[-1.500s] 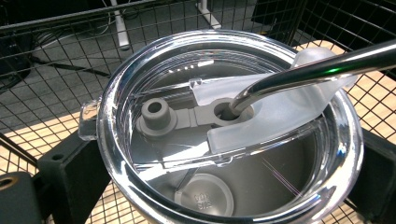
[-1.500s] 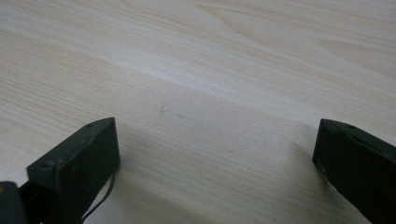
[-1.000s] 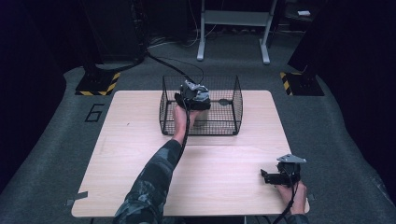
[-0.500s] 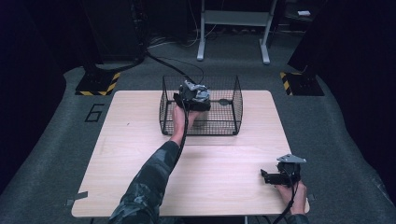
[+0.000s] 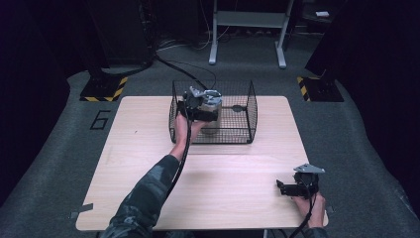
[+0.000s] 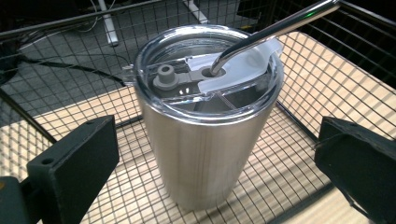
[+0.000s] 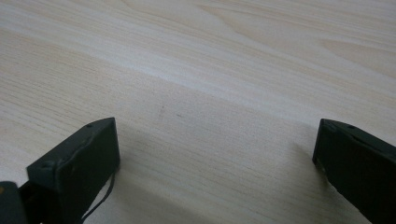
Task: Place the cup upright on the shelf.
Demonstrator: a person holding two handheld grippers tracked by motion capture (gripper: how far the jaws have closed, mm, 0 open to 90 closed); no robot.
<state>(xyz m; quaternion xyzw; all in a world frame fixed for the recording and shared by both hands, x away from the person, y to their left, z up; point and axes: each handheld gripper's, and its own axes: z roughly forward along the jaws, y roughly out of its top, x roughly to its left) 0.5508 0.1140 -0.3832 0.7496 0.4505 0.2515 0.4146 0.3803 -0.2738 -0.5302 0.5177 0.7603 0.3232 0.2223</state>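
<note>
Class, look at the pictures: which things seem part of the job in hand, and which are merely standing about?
Likely in the job:
left gripper, jaws open either side of the tumbler
steel tumbler with clear lid and straw
wire basket holding it

Standing about:
right gripper, open over bare table
metal stand on the floor

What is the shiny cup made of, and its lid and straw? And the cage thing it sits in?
The cup looks like brushed steel: silvery, with soft streaky reflections. Its lid seems clear plastic, since you can see through it. The straw looks like polished metal, bright and mirror-like. The basket appears to be thin black wire in a grid, probably coated metal. The table looks like pale wood, maybe laminate.
</note>
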